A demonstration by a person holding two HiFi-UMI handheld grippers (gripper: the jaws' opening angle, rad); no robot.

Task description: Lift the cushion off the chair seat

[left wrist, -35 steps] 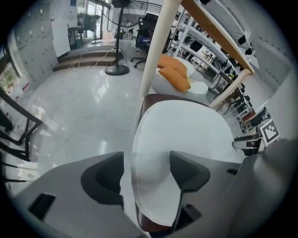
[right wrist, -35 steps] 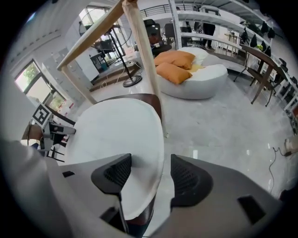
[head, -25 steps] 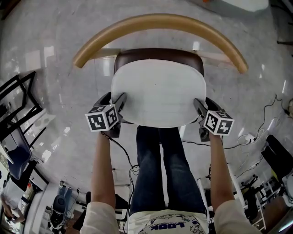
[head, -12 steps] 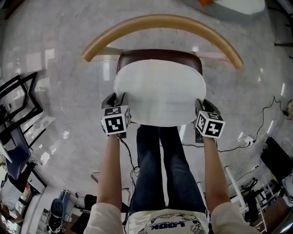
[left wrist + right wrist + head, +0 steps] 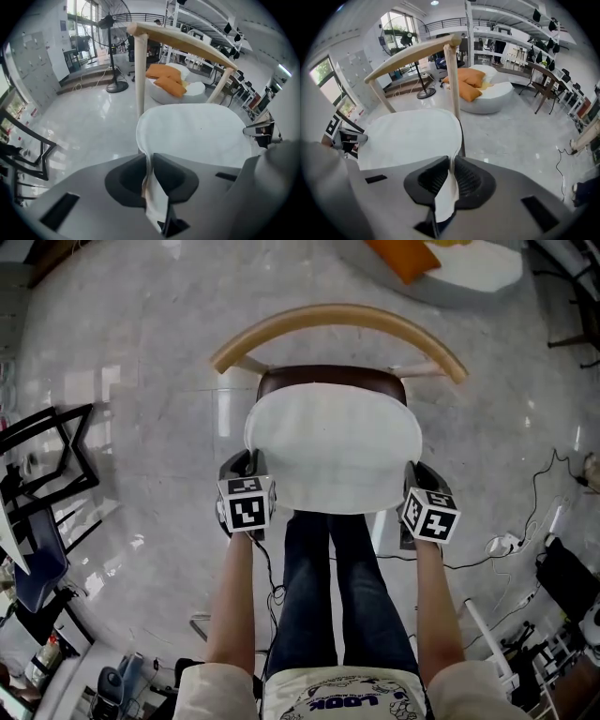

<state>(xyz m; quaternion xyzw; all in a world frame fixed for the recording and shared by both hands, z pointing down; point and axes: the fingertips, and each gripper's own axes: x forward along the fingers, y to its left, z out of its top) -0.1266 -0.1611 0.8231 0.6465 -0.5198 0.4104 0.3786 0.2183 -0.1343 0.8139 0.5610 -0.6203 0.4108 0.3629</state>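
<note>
A white round lounger (image 5: pixel 187 91) behind the chair (image 5: pixel 337 315) holds orange pillows (image 5: pixel 168 78). The white cushion (image 5: pixel 333 446) lies over the dark brown seat (image 5: pixel 333 374), and only the seat's back strip shows in the head view. There the marker cubes cover most of each gripper, while the gripper views look straight at the fingers. The left gripper (image 5: pixel 149 164) is clamped on the cushion's left edge, fabric pinched into a fold between the pads. The right gripper (image 5: pixel 451 171) grips the right edge likewise. Both pairs of fingers have just been closing on that fabric. Only the head view shows the person's legs (image 5: pixel 337 587).
</note>
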